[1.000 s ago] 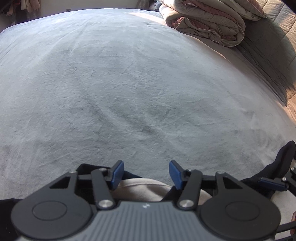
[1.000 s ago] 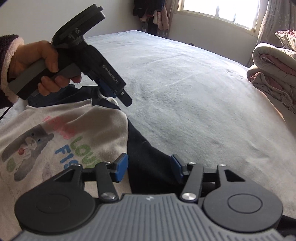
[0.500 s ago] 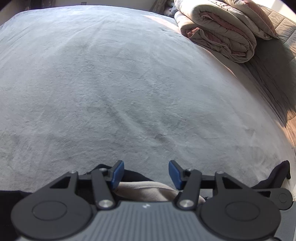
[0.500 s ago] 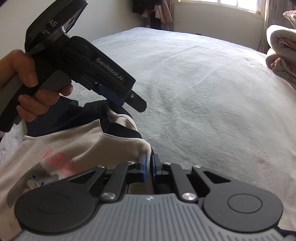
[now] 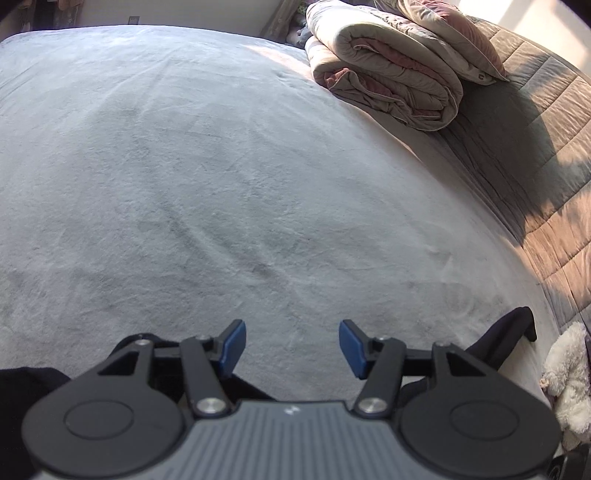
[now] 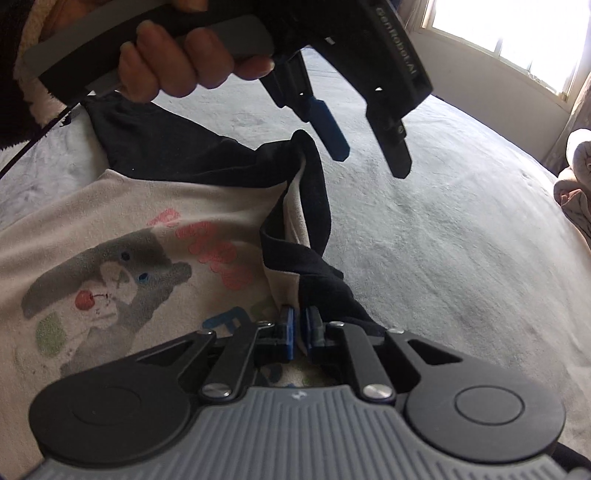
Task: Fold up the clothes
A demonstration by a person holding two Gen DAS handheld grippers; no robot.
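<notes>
A: Left wrist view: my left gripper (image 5: 291, 345) hangs over the grey bed (image 5: 221, 184), fingers apart, holding nothing.

B: Right wrist view: my right gripper (image 6: 298, 334) has its fingers clamped on the sweatshirt (image 6: 155, 236) at its dark sleeve seam. One pinch only, so I judge lifting now could bunch or slip it.

Daylight from a blown-out window (image 6: 517, 33) lights the bed (image 5: 221, 184); folded quilts (image 5: 388, 74) cast shadows; fisheye edges curve strongly.

Two claws (image 5: 291, 345) (image 6: 298, 334) — one shirt (image 6: 122, 229) — one duvet (image 5: 388, 74)
</notes>
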